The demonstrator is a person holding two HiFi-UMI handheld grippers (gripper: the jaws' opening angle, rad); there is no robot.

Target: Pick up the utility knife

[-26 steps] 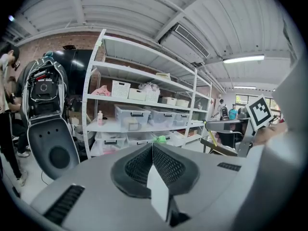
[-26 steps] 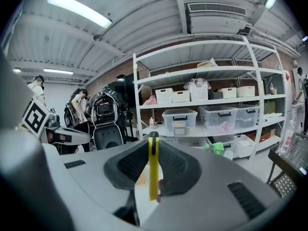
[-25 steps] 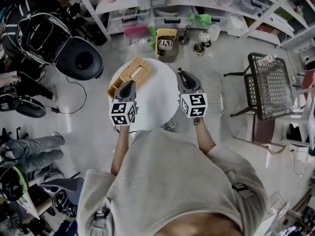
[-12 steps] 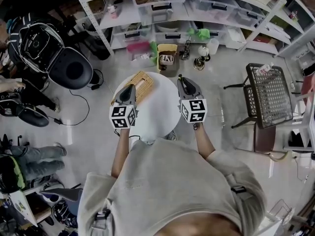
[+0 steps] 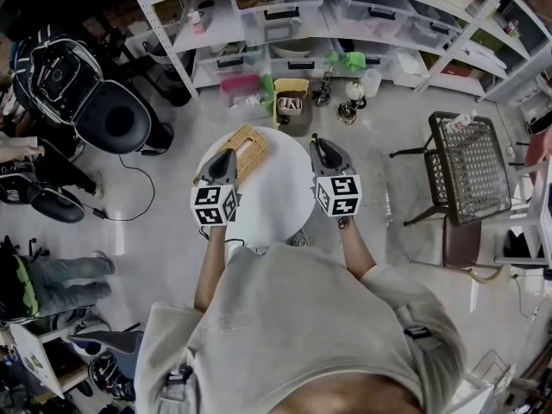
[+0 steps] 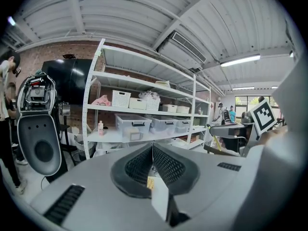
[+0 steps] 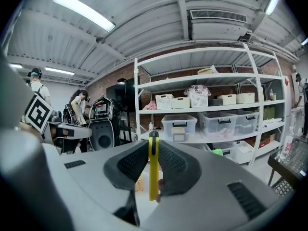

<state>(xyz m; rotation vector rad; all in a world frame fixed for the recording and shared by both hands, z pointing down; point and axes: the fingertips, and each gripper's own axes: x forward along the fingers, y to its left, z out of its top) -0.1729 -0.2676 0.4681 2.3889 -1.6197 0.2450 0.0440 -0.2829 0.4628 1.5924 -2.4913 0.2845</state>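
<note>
Head view is showing me a round white table (image 5: 276,188) standing on a pale glossy floor (image 5: 388,119), with both grippers hanging over it. White metal shelving (image 5: 302,24) is running along the wall beyond the fingertips, and a black wire chair (image 5: 470,153) is standing well out to the right of the right fingers.

A woven basket (image 5: 250,138) is sitting on the table's far left edge, right under and just ahead of the left fingertips; I cannot make out what it is holding. Past the table, on the floor ahead of both sets of fingers, a yellow tub (image 5: 291,89) is standing with some small things in it that I cannot identify. Clear lidded bins (image 7: 179,127) are lining the shelf straight ahead of the right fingers, and white baskets (image 7: 173,101) are sitting on the shelf above them.

My left gripper (image 6: 153,150) is keeping its pads pressed together with nothing between them. My right gripper (image 7: 153,143) is pinching the utility knife (image 7: 153,170): the yellow handle is standing upright between the two black pads, its dark top reaching just above the fingertips and its lower end hanging below them, clear of the table.
</note>
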